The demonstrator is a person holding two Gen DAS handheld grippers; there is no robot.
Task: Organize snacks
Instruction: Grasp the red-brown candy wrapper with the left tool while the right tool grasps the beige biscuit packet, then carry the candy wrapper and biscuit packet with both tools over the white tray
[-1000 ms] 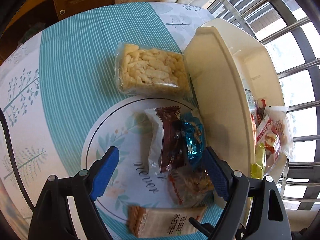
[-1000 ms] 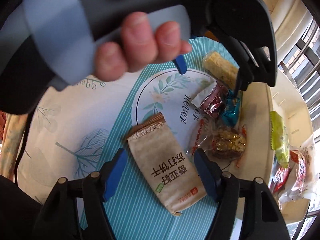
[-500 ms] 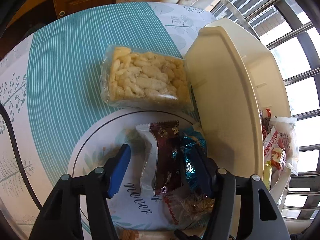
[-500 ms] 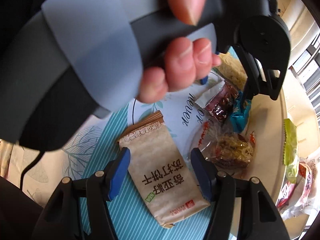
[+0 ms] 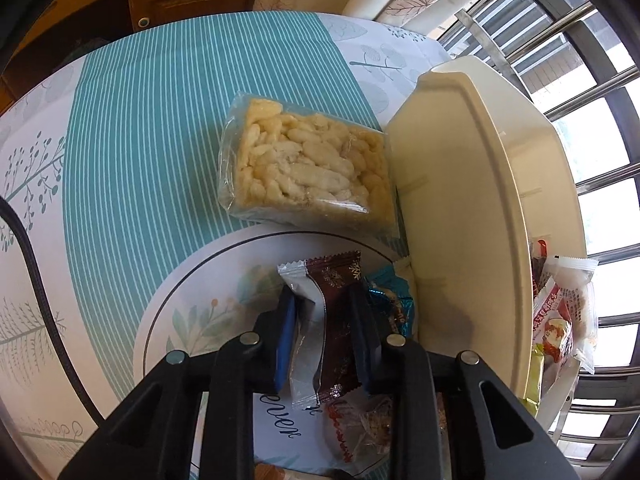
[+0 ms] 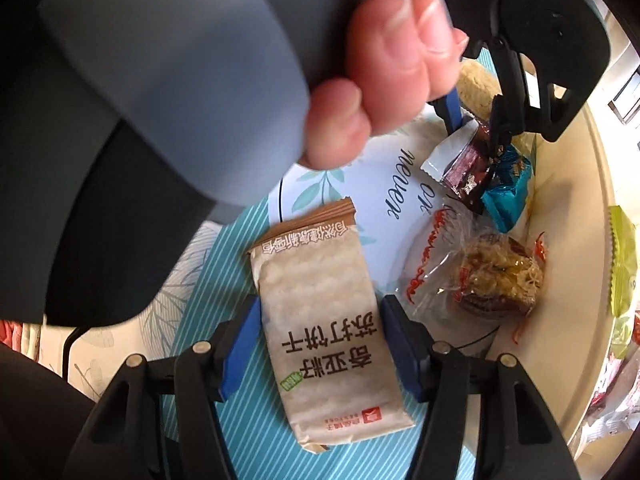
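Left wrist view: left tongs closing, clamping brown snack packet beside cream bin; right tongs closing around cracker packet.

Table, teal-striped cloth with round floral print. On it: clear rice-cracker pack centre frame, cream bin at right. Lower centre: brown-and-white wrapper, teal wrapper.
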